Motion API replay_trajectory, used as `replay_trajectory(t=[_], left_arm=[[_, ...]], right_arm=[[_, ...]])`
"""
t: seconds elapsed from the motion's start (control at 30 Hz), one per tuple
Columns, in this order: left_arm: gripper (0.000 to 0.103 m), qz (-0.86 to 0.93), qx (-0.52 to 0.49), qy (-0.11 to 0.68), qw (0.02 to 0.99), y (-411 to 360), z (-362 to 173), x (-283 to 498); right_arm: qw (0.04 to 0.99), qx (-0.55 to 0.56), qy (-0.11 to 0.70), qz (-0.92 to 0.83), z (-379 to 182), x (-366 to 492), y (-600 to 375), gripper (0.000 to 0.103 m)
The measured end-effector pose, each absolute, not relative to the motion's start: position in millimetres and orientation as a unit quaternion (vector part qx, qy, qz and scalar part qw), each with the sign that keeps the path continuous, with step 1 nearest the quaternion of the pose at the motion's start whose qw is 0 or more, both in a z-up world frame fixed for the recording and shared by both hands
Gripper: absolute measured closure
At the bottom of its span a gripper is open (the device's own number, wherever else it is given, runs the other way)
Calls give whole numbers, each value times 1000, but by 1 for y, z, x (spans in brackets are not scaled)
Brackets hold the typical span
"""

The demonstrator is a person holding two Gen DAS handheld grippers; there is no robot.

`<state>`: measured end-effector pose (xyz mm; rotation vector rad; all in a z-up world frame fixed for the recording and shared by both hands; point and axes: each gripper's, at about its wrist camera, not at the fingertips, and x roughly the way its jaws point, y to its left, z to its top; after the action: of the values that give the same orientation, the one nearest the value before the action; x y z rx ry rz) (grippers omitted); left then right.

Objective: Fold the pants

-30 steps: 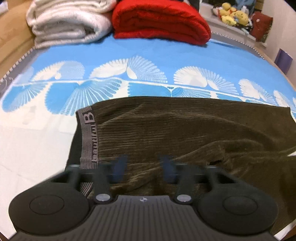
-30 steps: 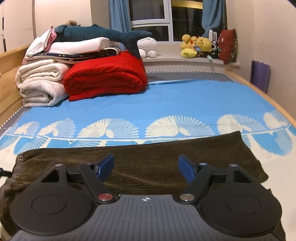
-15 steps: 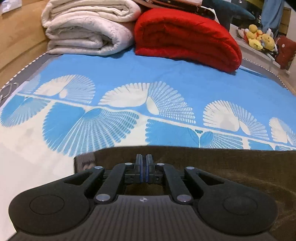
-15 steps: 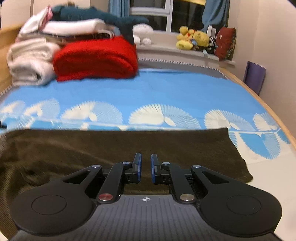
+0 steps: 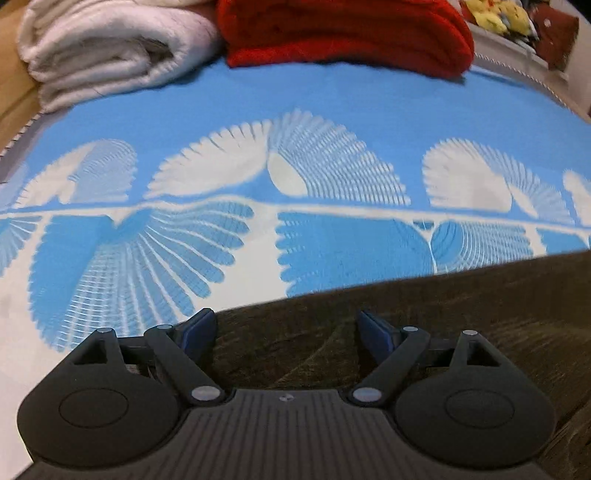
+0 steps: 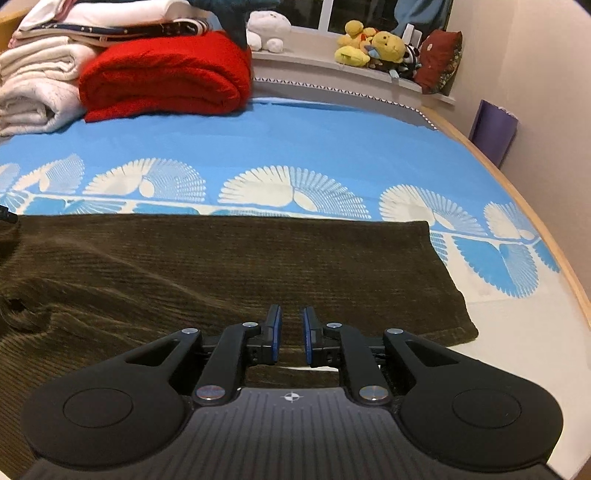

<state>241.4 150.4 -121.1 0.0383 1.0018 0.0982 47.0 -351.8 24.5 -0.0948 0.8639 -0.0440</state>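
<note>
My left claw (image 5: 286, 328) is opening, jaws spread wide w/ blue pads (image 5: 197, 328) well apart; it sits over the near-left part of the brown corduroy pants (image 5: 461, 314), fabric showing between the pads but neither pad pressing on it, so nothing gripped. My right claw (image 6: 290, 334) is nearly closed, only a narrow gap between its pads (image 6: 275, 332); it hovers over the pants' near edge, right of centre, and I can't tell if any cloth is pinched in that gap, it looks empty. In the right wrist view the pants (image 6: 221, 266) lie flat across the near half of the bed, long side running left to right, far edge straight along the sheet's fan border, right end squared off near the bed's right side, some wrinkles & a small dark fold at the left. The bedsheet (image 6: 295, 140) is blue w/ white fan shapes. At the far left of the bed: a folded red blanket (image 6: 166, 77), beside it on the left a stack of white blankets (image 6: 33, 92), w/ more folded linen on top. On the far window ledge: yellow plush toys (image 6: 373, 46), a white plush (image 6: 266, 31) & a dark red cushion (image 6: 437, 61). A purple thing (image 6: 493, 131) leans on the right wall. The left wrist view is a bit blurred.
</note>
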Motion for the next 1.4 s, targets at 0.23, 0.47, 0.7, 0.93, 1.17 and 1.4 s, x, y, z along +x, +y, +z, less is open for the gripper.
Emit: replay_trajectory(t=[0.23, 0.47, 0.7, 0.93, 1.17, 1.4], left_arm=[[102, -18, 75, 468, 880, 129, -108, 234], [102, -33, 96, 437, 894, 116, -55, 186], [103, -49, 142, 404, 902, 77, 18, 63], [103, -54, 43, 464, 883, 86, 2, -29], [94, -16, -27, 443, 896, 120, 6, -8], [68, 3, -33, 423, 905, 111, -3, 100]], right_arm=[[903, -58, 426, -17, 20, 46, -352, 90], [907, -28, 420, -24, 27, 45, -356, 90], [912, -18, 409, -21, 37, 33, -352, 90], [913, -22, 407, -14, 42, 11, -354, 90], [910, -6, 414, -23, 42, -1, -361, 90], [908, -16, 417, -30, 36, 5, -365, 90]])
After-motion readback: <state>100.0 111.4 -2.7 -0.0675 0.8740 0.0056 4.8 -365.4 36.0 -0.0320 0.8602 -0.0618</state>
